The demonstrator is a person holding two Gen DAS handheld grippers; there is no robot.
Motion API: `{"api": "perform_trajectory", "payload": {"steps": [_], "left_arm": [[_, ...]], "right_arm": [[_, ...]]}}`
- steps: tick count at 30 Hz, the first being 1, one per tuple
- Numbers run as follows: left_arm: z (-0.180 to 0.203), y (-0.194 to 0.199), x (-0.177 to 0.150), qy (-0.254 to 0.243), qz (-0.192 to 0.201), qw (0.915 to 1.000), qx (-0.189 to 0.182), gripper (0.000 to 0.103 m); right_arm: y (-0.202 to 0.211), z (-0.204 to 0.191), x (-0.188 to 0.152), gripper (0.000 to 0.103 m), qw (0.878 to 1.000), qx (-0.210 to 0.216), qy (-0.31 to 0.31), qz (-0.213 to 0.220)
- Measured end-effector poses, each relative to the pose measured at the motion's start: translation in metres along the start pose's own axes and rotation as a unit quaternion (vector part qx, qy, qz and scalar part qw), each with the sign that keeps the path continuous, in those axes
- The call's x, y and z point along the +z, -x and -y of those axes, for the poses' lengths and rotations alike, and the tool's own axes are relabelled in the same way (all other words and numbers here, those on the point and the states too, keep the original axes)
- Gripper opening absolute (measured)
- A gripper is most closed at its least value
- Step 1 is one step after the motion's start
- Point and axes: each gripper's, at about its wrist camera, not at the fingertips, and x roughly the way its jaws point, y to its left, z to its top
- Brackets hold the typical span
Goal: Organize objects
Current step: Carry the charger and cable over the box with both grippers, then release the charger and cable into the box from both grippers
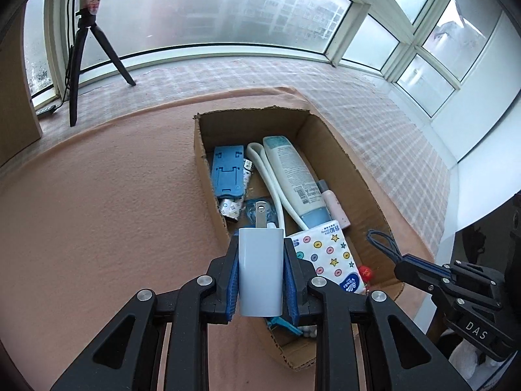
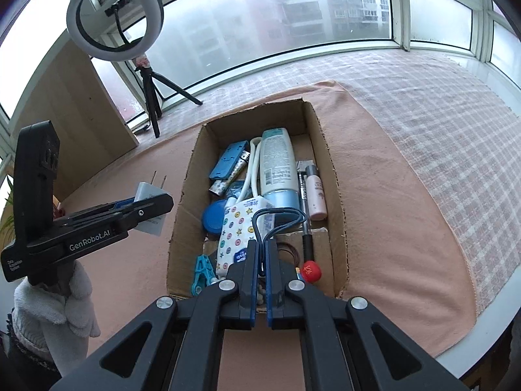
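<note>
My left gripper (image 1: 260, 244) is shut on a white plug charger (image 1: 260, 270), prongs pointing forward, held above the near left edge of an open cardboard box (image 1: 202, 163). The charger also shows in the right wrist view (image 2: 148, 192). My right gripper (image 2: 262, 244) is shut on a dark blue elastic loop (image 2: 280, 220) and holds it over the box (image 2: 320, 150). The loop also shows in the left wrist view (image 1: 384, 242). In the box lie a white and blue lotion bottle (image 2: 276, 166), a patterned tissue pack (image 2: 236, 234), a blue phone stand (image 2: 228, 159) and a pink tube (image 2: 316, 195).
The box sits on a pink cloth (image 2: 390, 211) over a checked cover (image 2: 439, 114) by the window. A ring light on a tripod (image 2: 114, 19) stands at the back left. A wooden board (image 2: 78, 104) leans at the left. The table's edge runs along the right.
</note>
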Motion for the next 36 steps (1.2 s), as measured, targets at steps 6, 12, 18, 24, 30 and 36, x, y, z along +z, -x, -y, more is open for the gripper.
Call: {"api": "perform_trajectory", "payload": {"steps": [6,12,18,24,30,36], "left_arm": [[0.009,-0.012,0.006,-0.006,-0.006,0.9999,0.010,0.025],[0.016,-0.012,0.011,-0.007,-0.003,0.9998,0.017,0.033],[0.021,-0.003,0.013,-0.011,0.012,0.9995,0.028,0.062],[0.019,0.009,0.009,-0.008,0.021,0.9992,0.034,0.062],[0.007,0.028,0.001,0.002,0.031,0.9986,0.043,0.062],[-0.011,0.057,-0.015,0.012,0.042,0.9975,0.055,0.062]], "right_arm": [[-0.008,0.014,-0.004,0.004,1.000,0.004,-0.007,-0.012],[-0.006,0.020,-0.005,0.007,1.000,0.006,-0.008,-0.011],[-0.001,0.023,-0.006,0.041,1.000,0.021,-0.021,-0.010],[0.003,0.019,-0.007,0.042,1.000,0.022,-0.016,-0.008],[0.005,0.012,-0.010,0.042,1.000,0.024,-0.015,-0.007],[0.010,-0.006,-0.013,0.042,1.000,0.025,-0.002,-0.004]]}}
